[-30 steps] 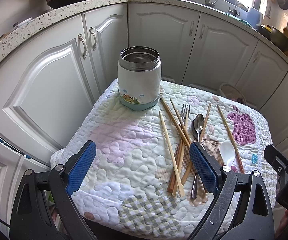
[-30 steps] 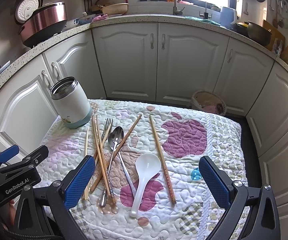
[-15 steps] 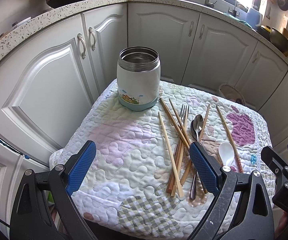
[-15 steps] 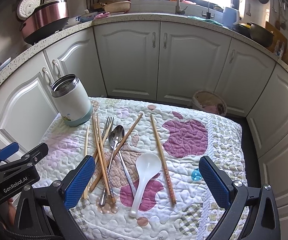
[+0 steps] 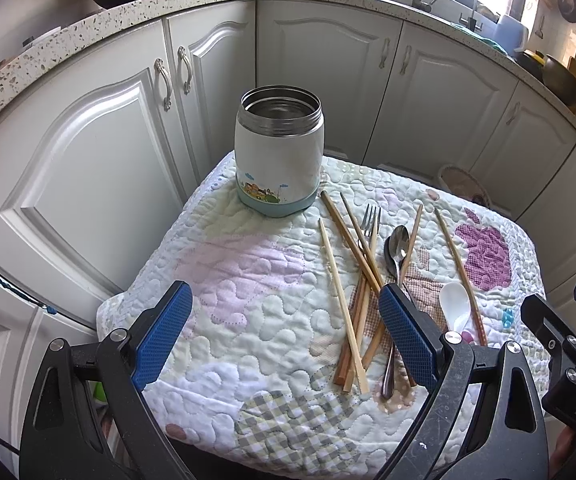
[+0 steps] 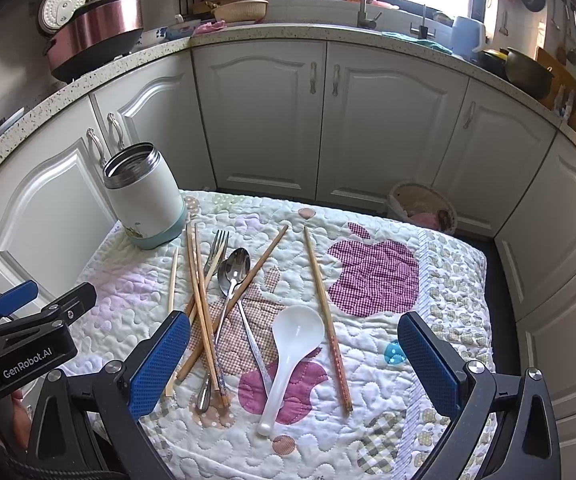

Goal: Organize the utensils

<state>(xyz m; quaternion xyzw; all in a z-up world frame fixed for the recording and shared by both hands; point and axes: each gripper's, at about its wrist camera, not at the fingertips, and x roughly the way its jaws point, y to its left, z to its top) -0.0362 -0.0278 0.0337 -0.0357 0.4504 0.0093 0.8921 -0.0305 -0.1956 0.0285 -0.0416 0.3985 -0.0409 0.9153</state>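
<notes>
Both hand-held grippers spread wide, holding nothing: left hand-held gripper (image 5: 284,336) hovering over near edge of quilt (image 5: 248,312), right hand-held gripper (image 6: 294,354) hovering above scattered utensils. Open steel-rimmed jar (image 6: 144,196) upright at far left corner of quilt. Just beside it, wooden chopsticks (image 6: 200,300) crossed in loose pile over fork (image 6: 217,246) and metal spoon (image 6: 234,270). White plastic spoon (image 6: 288,356) lying apart, next to single chopstick (image 6: 326,316).
</notes>
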